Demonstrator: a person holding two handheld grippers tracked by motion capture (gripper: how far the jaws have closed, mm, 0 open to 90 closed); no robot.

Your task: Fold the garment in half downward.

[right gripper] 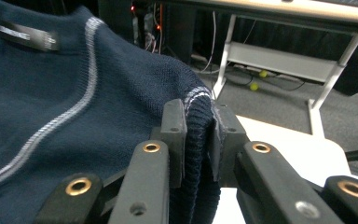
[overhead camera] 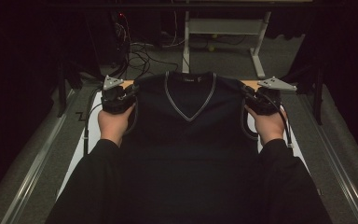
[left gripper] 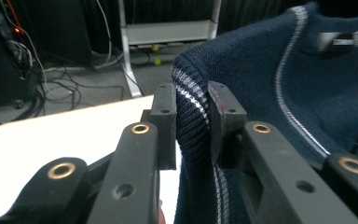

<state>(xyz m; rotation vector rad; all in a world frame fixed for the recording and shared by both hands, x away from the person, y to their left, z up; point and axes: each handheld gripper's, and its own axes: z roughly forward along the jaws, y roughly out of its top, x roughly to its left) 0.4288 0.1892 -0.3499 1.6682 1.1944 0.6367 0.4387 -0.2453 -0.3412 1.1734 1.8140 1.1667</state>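
High view showed a navy knitted V-neck vest [overhead camera: 189,126] held above the white tabletop [overhead camera: 89,135], left tongs [overhead camera: 133,93] and right tongs [overhead camera: 246,94] each clamped on a shoulder, its length hanging toward the person.

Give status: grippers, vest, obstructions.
Left gripper shut on one shoulder of the navy V-neck sweater vest. Right gripper shut on the other shoulder. Vest held up over the white table. Nothing in the way.
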